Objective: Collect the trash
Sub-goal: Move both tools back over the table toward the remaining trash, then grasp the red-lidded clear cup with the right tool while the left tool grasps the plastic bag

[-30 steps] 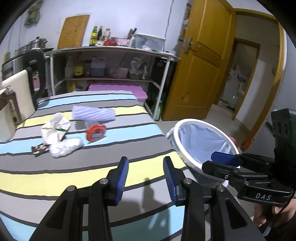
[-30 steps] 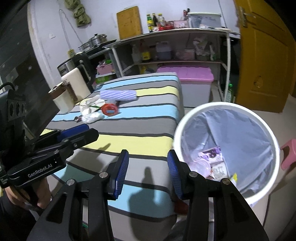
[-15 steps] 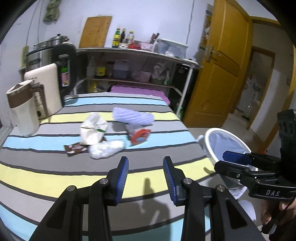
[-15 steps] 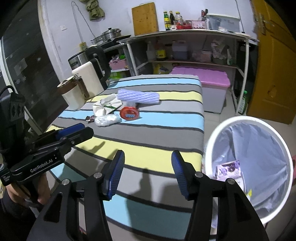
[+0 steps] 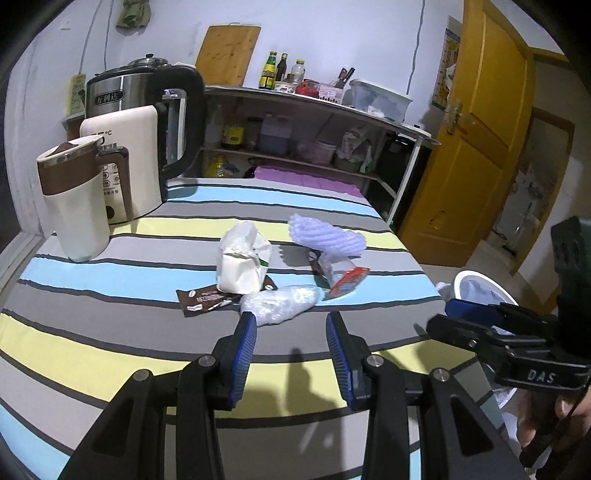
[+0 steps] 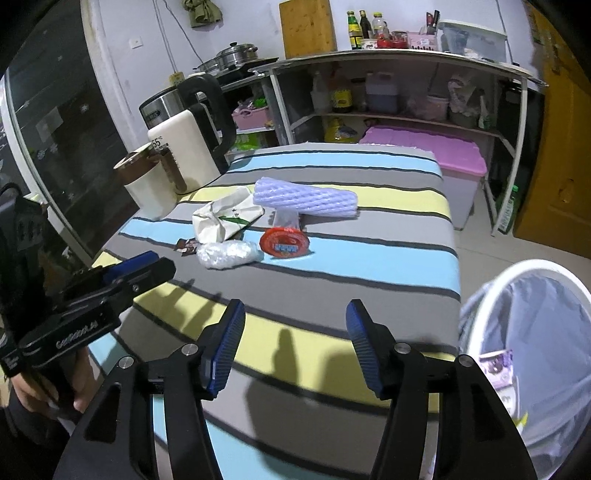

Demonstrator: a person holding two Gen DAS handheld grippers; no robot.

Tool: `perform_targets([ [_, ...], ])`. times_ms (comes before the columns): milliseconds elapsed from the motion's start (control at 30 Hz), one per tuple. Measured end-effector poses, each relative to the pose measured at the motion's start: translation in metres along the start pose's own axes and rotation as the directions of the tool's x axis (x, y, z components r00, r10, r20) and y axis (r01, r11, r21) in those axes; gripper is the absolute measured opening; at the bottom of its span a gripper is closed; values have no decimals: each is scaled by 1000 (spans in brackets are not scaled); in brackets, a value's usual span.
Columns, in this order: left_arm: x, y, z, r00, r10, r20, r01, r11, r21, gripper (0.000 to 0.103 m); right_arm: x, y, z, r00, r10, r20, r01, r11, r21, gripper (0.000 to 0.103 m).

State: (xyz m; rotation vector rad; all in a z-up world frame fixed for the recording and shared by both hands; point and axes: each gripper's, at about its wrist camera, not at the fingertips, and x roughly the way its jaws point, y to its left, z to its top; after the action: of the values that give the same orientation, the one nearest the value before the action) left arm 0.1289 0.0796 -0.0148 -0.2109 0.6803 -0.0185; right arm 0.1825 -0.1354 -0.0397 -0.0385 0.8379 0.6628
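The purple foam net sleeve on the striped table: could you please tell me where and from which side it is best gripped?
Grip the purple foam net sleeve across its middle, coming from above and the near side. It lies as a long roll across the table, partly resting on the clear cup, so its raised, soft middle probably squeezes easily between the right tool's opening, empty jaws.

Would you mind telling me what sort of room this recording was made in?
Most likely a home kitchen or kitchen-dining room: an electric kettle stands on the striped tablecloth, sauce bottles and a wooden chopping board sit on the metal shelf unit.
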Motion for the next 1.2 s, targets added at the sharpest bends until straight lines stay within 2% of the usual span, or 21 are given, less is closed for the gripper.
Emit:
perform_targets([
  [200,6,13,3,1000,5,-7,-5,1000,-12,41,25,5,15,1000,-1,-10,0,1000,-2,58],
  [333,9,21,7,1000,2,-5,-3,1000,-25,45,41,8,25,1000,8,-16,-8,1000,-7,58],
  [467,15,26,10,1000,-4,-7,4,999,-33,46,53,9,34,1000,2,-16,-3,1000,-9,64],
  [567,19,27,12,1000,-11,-9,10,999,-30,46,64,9,40,1000,-3,-19,3,1000,-10,64],
  [833,26,31,15,1000,-21,-18,21,999,-38,46,93,9,47,998,-10,-69,9,1000,-15,64],
  [867,27,32,15,1000,-23,-22,22,999,-38,46,96,9,47,997,-2,-82,2,1000,-8,63],
  [967,32,32,17,999,-27,-31,26,999,-35,46,100,6,45,995,16,-99,-15,1000,11,47],
  [1200,46,28,21,998,-50,-50,49,999,-17,50,89,0,43,997,19,-69,-17,999,32,47],
])
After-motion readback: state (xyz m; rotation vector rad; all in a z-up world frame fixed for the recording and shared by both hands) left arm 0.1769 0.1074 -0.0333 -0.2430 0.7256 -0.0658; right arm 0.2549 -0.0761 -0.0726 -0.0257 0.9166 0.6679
